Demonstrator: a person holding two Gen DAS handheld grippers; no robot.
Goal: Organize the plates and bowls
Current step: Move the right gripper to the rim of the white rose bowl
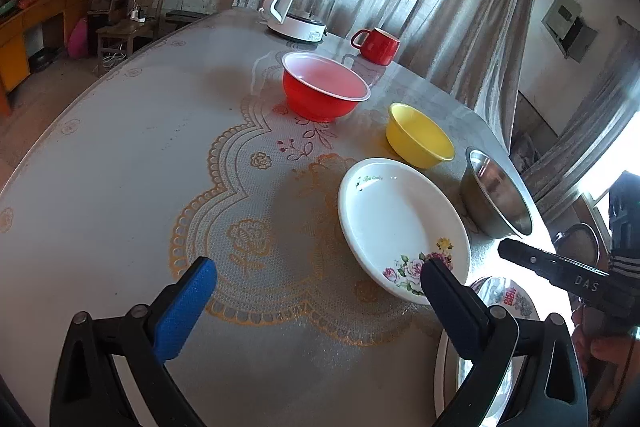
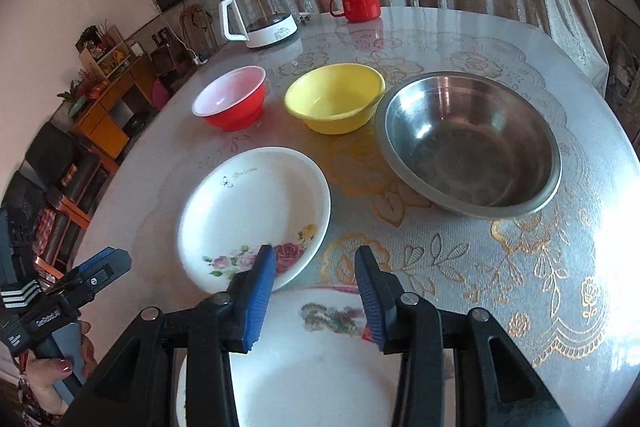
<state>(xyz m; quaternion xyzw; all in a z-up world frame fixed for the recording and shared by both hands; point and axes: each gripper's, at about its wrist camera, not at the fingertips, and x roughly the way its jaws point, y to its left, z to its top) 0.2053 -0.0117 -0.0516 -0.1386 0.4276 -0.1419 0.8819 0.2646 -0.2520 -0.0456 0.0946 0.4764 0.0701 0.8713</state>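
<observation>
The white rose-patterned plate (image 2: 252,215) lies flat on the desk (image 2: 500,267), and everything else sits around it. Beyond its far rim stand the red bowl (image 2: 232,99) and, just right of that, the yellow bowl (image 2: 336,99); the steel bowl (image 2: 472,143) sits to the plate's right, apart from it. A second printed plate (image 2: 304,359) lies just nearer than the rose plate, under the right hand-held gripper (image 2: 316,291), whose blue pads are parted with nothing between them. The left hand-held gripper (image 1: 316,291) hovers at the rose plate's left, spread wide and empty. Far behind the plate, past the bowls, stand a white kettle (image 2: 260,15) and a red mug (image 2: 358,3)
</observation>
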